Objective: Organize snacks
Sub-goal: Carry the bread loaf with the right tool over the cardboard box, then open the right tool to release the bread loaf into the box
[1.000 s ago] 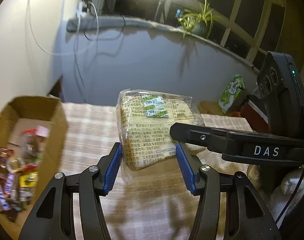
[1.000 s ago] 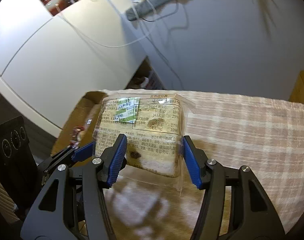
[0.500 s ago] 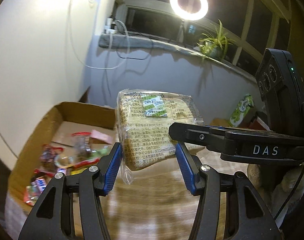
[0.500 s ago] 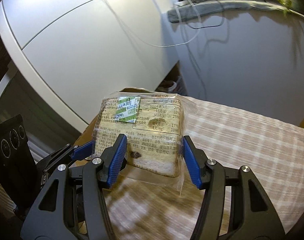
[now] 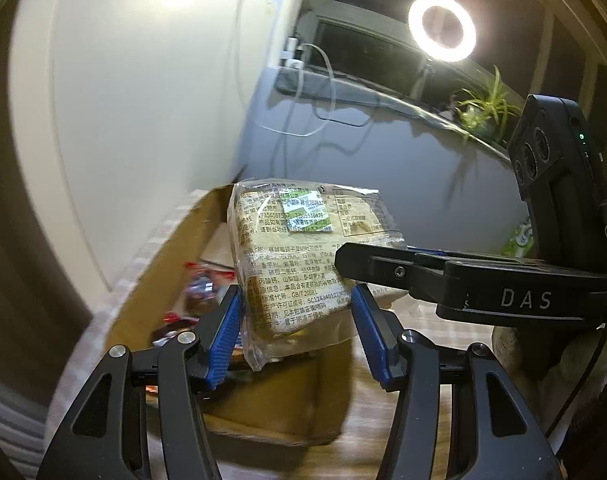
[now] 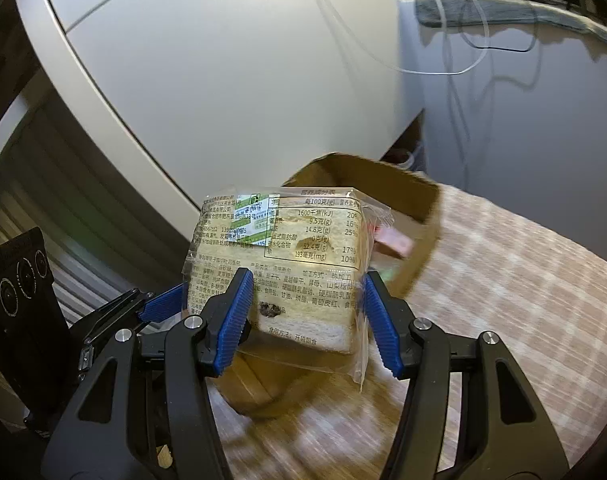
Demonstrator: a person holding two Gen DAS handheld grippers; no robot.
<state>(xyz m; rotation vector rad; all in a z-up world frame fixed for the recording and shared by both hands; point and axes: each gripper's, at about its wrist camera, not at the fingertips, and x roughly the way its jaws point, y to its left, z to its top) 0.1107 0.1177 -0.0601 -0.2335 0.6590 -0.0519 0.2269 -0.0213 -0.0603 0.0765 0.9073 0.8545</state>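
In the left wrist view, the left hand-held gripper (image 5: 297, 334) pinches a clear-wrapped pack of sliced bread (image 5: 293, 256) between its blue pads, holding it above an open brown cardboard box (image 5: 175, 248) of mixed snack packets (image 5: 201, 290). The right hand-held gripper's finger crosses in from the right.

In the right wrist view, the right hand-held gripper (image 6: 303, 318) clamps the same bread pack (image 6: 287, 264) above the box (image 6: 423, 208), which sits on a checked-cloth desk (image 6: 503, 280).
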